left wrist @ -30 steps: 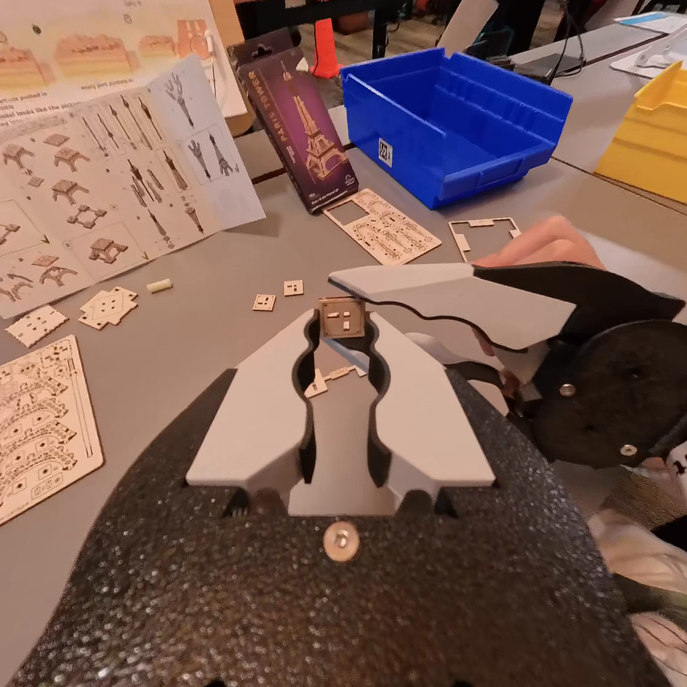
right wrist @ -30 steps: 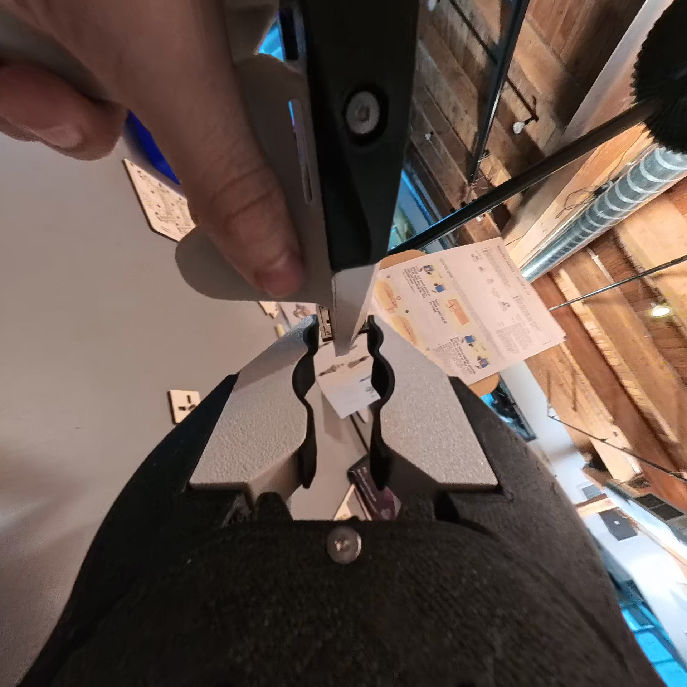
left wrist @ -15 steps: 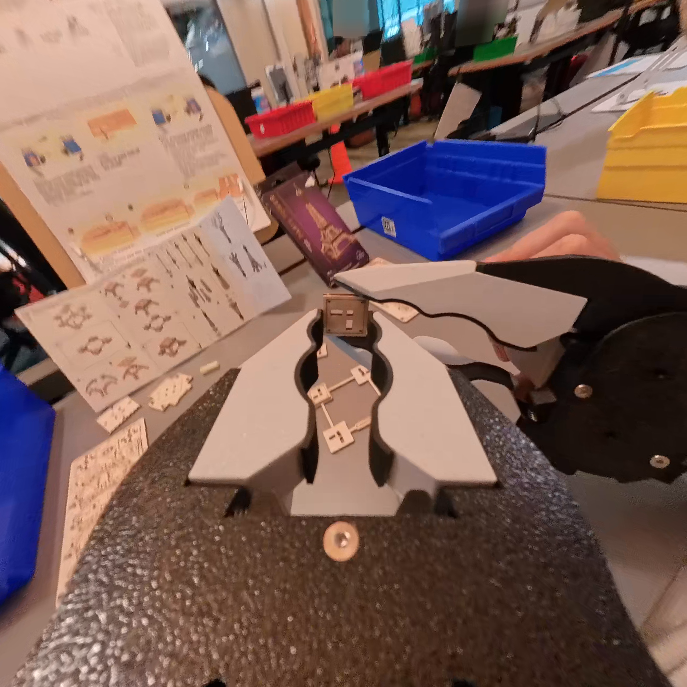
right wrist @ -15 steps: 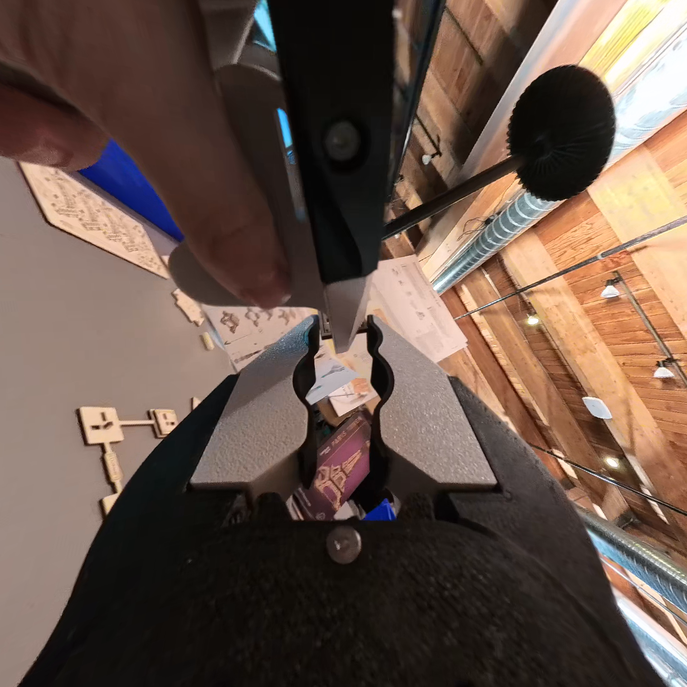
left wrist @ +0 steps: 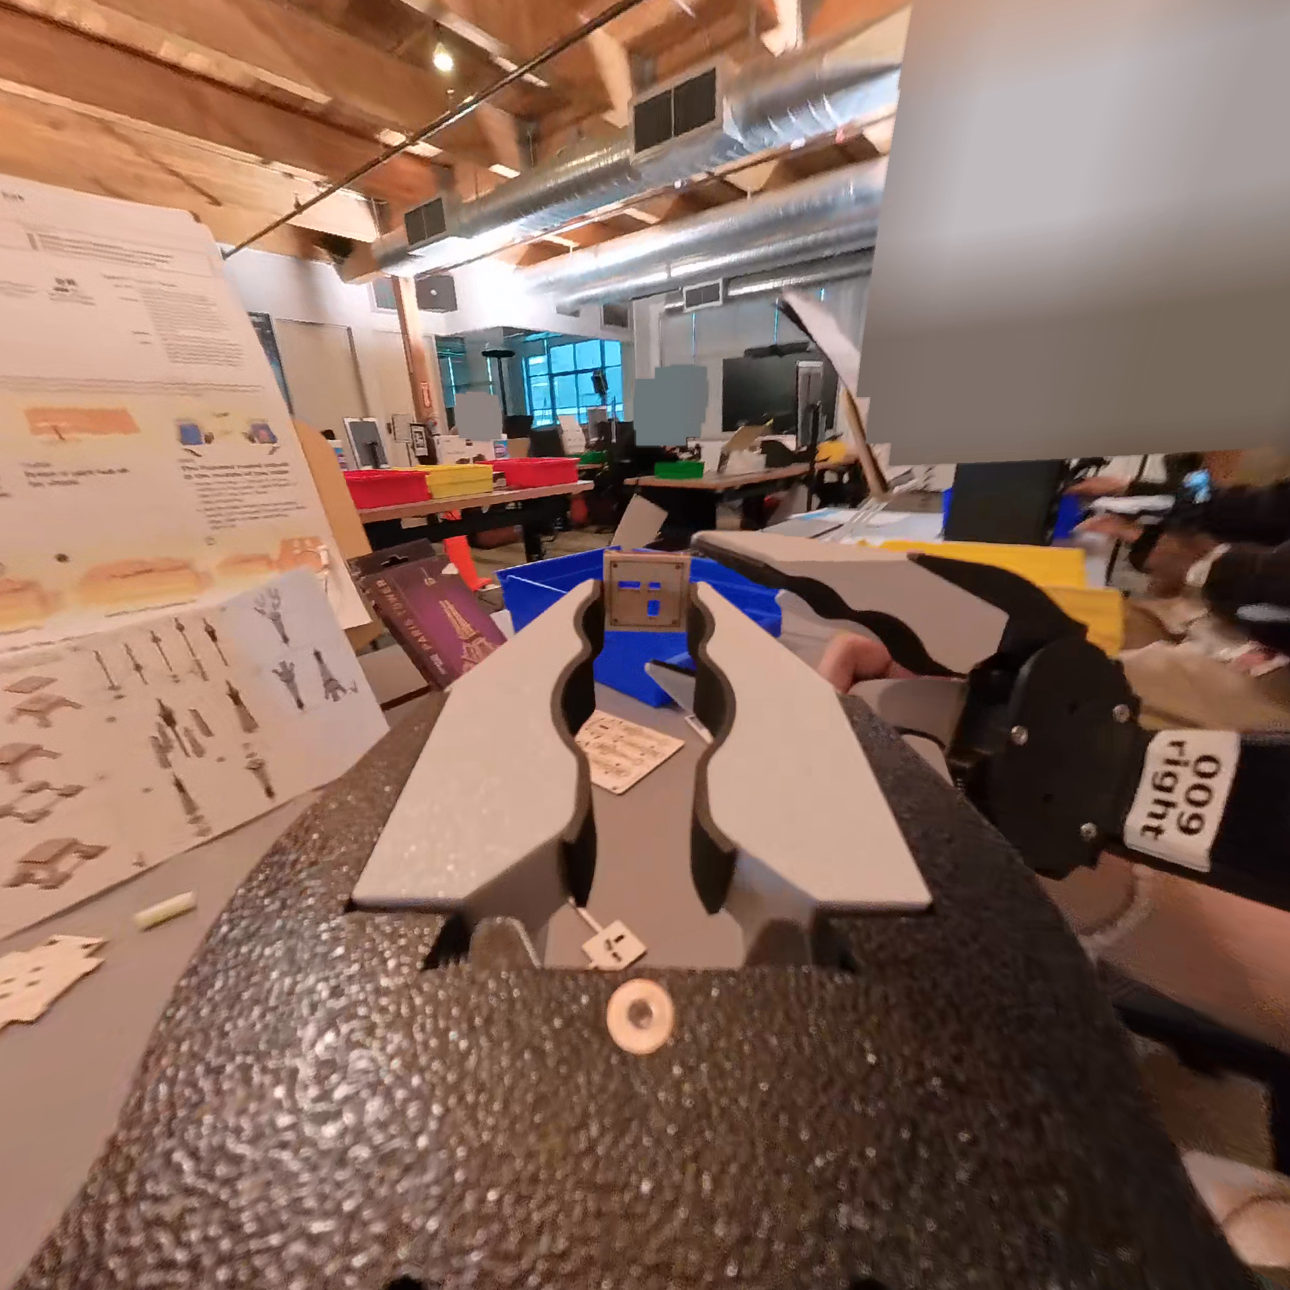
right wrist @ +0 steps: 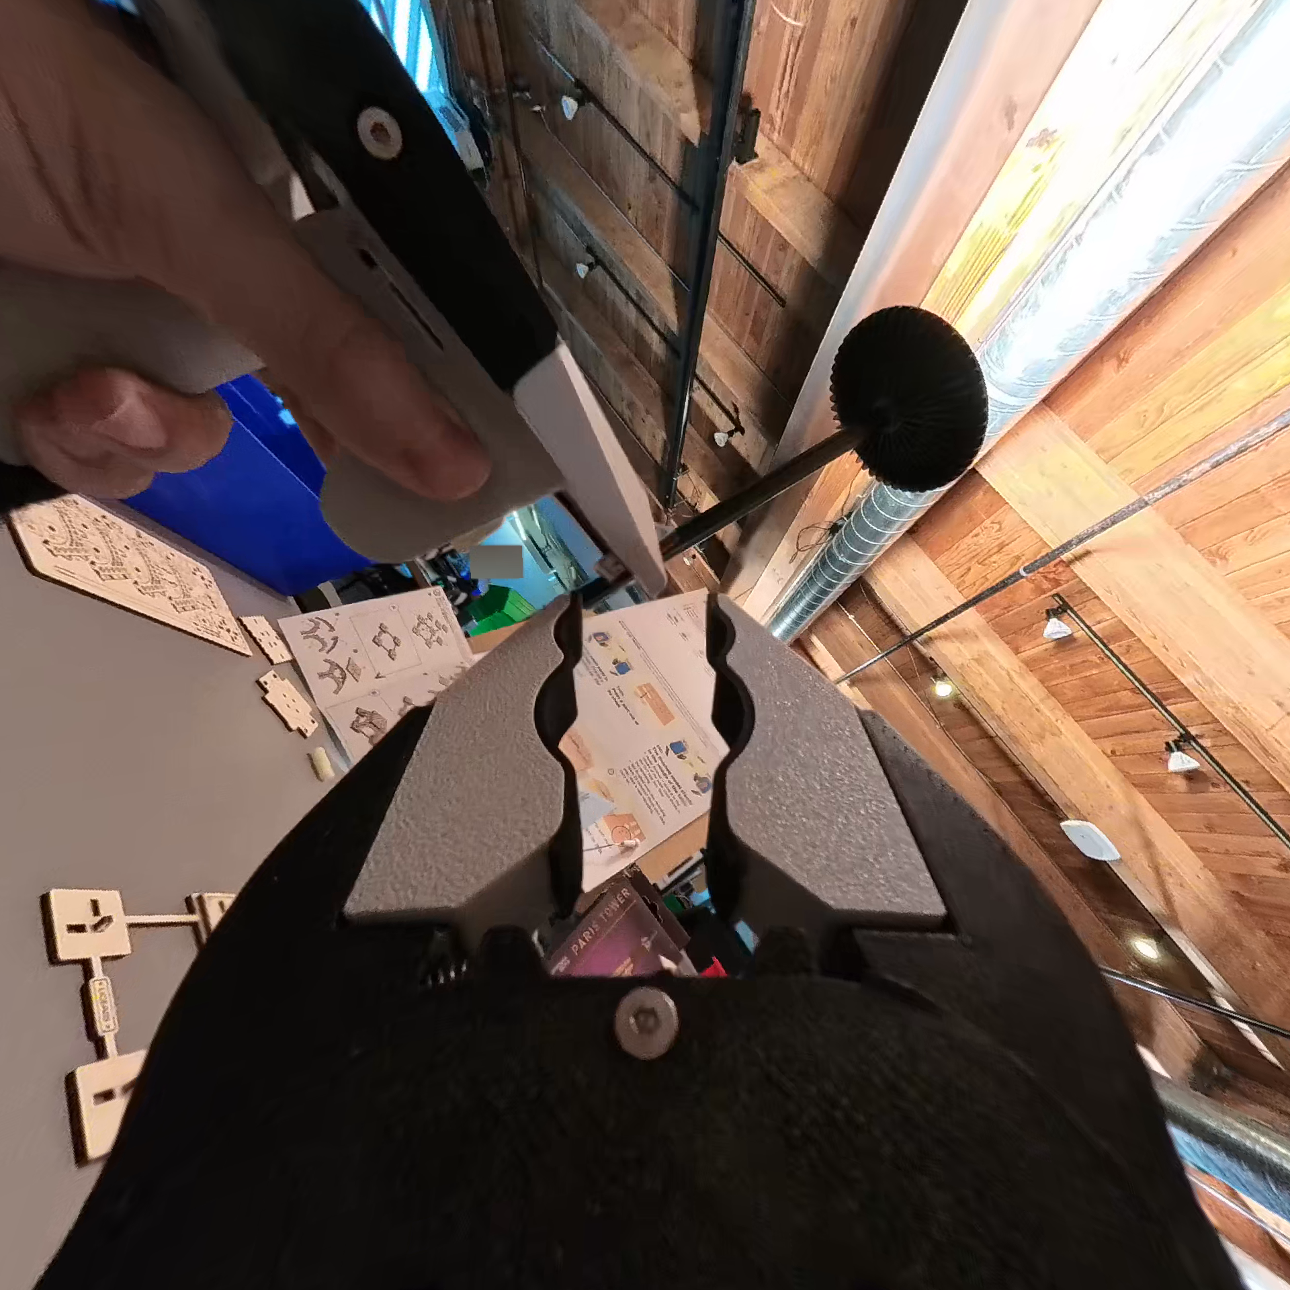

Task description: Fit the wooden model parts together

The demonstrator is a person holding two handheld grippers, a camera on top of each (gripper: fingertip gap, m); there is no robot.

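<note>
The left gripper has its jaws clamped on a small square wooden plate, held upright in the air above the blue bin. Just right of the plate, the right gripper has its jaws parted and empty. On the grey surface below the plate lies a wooden parts sheet

Timber beams and silver ducts run overhead, track lights glow, bright windows beyond long tables.
</note>
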